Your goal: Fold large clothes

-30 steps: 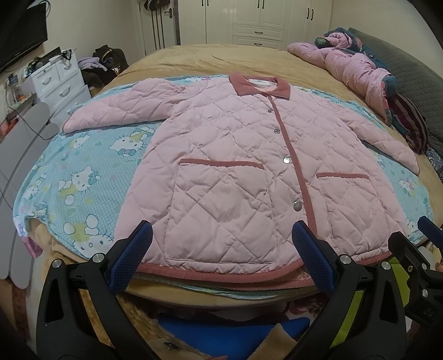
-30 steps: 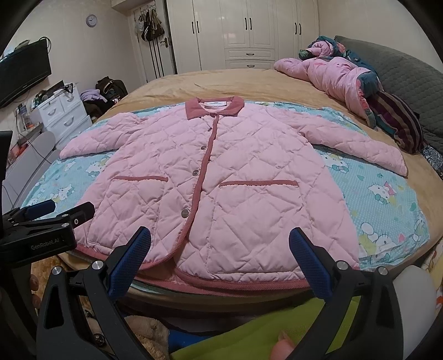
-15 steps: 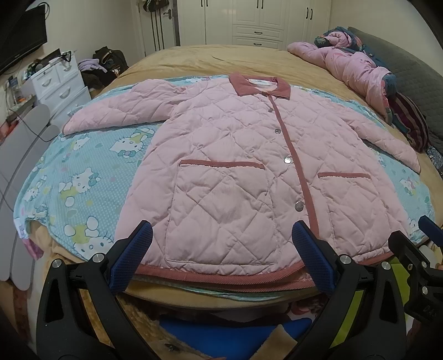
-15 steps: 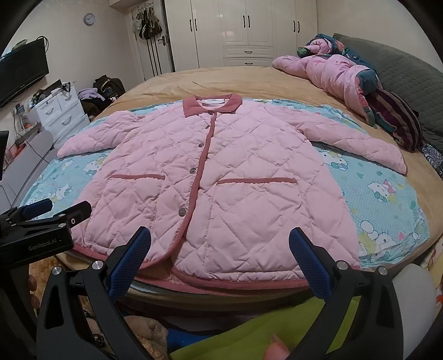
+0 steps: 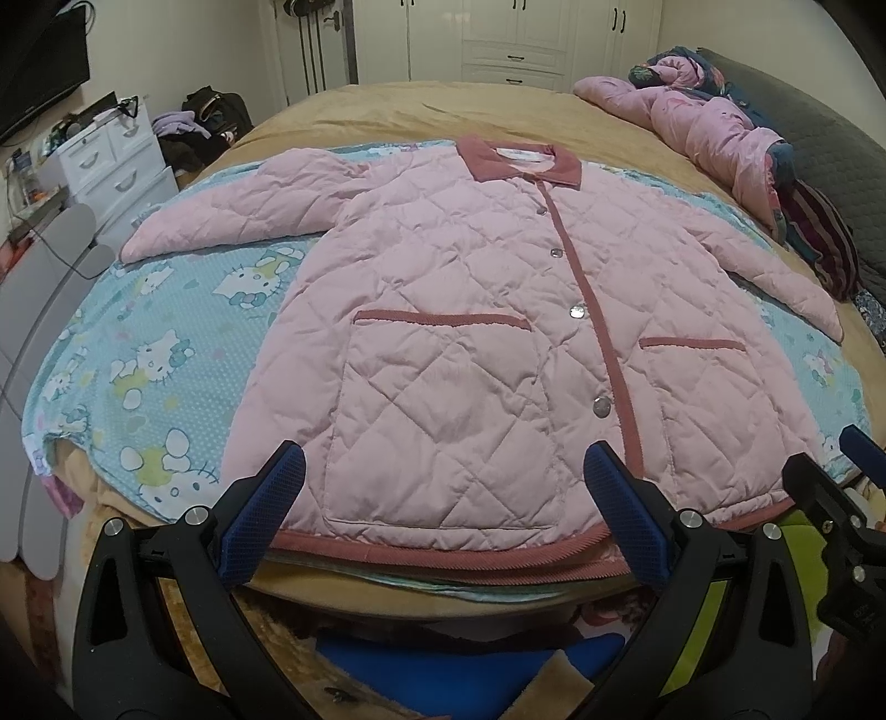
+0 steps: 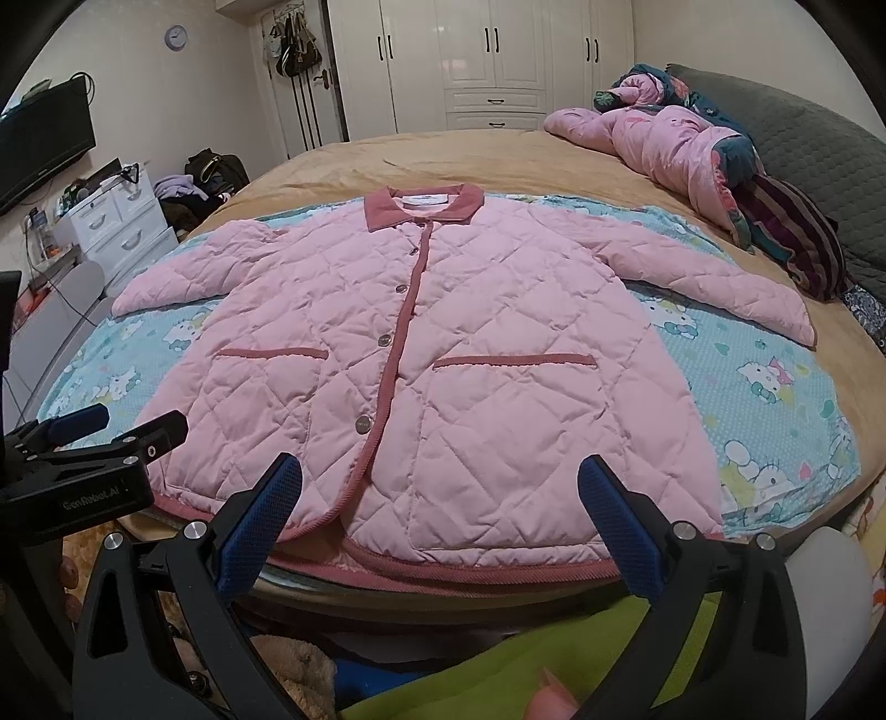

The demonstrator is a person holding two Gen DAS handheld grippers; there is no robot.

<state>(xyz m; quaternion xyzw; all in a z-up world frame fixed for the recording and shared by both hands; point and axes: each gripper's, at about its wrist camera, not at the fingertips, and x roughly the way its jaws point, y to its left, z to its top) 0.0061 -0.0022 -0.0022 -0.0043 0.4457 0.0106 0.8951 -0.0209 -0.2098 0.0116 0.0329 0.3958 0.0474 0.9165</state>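
Wall clock [image 6: 177,37] (right wrist only)

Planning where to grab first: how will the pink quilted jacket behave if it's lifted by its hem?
The pink quilted jacket looks padded and soft, so it will probably drape, not hold shape. Its spread sleeves would likely trail and drag across the cartoon sheet. Puffy quilting suggests it is bulky but fairly light.

A pink quilted jacket [image 5: 470,332] is laid flat on a cartoon-print blue sheet [image 5: 166,343], spread over a tan-covered bed [image 5: 443,116]. A crumpled pink padded coat [image 6: 653,144] is heaped behind at right. White drawers [image 6: 122,221] are placed left of the bed.
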